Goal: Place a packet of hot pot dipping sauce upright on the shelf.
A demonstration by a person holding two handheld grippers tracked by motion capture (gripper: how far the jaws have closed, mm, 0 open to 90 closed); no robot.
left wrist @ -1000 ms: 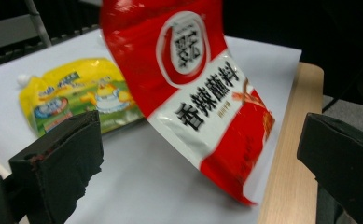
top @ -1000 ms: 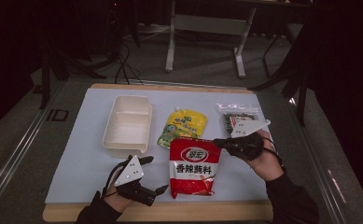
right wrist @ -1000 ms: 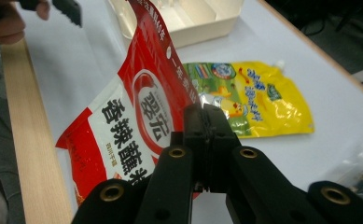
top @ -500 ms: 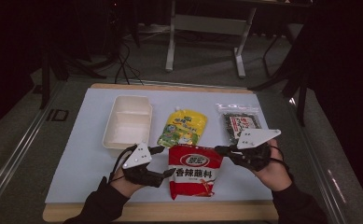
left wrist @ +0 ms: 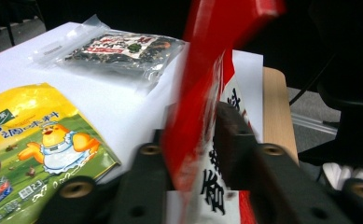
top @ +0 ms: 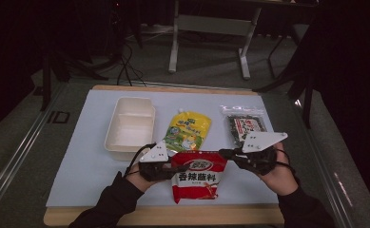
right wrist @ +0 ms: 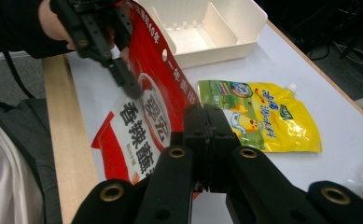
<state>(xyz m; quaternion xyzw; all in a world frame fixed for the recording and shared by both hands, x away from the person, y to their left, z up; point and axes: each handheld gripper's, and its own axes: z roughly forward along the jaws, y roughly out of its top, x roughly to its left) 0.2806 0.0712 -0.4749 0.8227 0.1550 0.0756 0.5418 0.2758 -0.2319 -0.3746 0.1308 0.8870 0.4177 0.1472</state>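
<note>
The red pouch (top: pixel 198 178) lies at the near edge of the desk (top: pixel 87 156), between the two hands, in front of the yellow pouch (top: pixel 188 132). Its upper edge is lifted off the desk.

**Left gripper (top: pixel 169 167).** Its jaws have just been closing. In the left gripper view the fingers (left wrist: pixel 233 135) press on the red pouch's (left wrist: pixel 207 107) left top corner, with the film between them.

**Right gripper (top: pixel 223 153).** In the right gripper view the fingers (right wrist: pixel 194 135) are together, and the red pouch's (right wrist: pixel 146 112) right top corner runs down behind them. Whether film is pinched between them cannot be told from the pictures; the high view places the tips at that corner.

**Step in hand.** Judged from the grips, this is a two-handed hold on the top strip of the pouch, either to tear it open or to raise it.

**Next move.**
1. Confirm that each hand has a firm hold on its corner.
2. To tear, pull the two corners apart along the top strip; keep the pouch upright so that the contents stay in.
3. To pour, carry the pouch over the white tray (top: pixel 130 124), which stands open behind the left hand, beside the yellow pouch.

The clear bag of dark food (top: pixel 246 124) lies behind the right hand, apart from the work.
</note>
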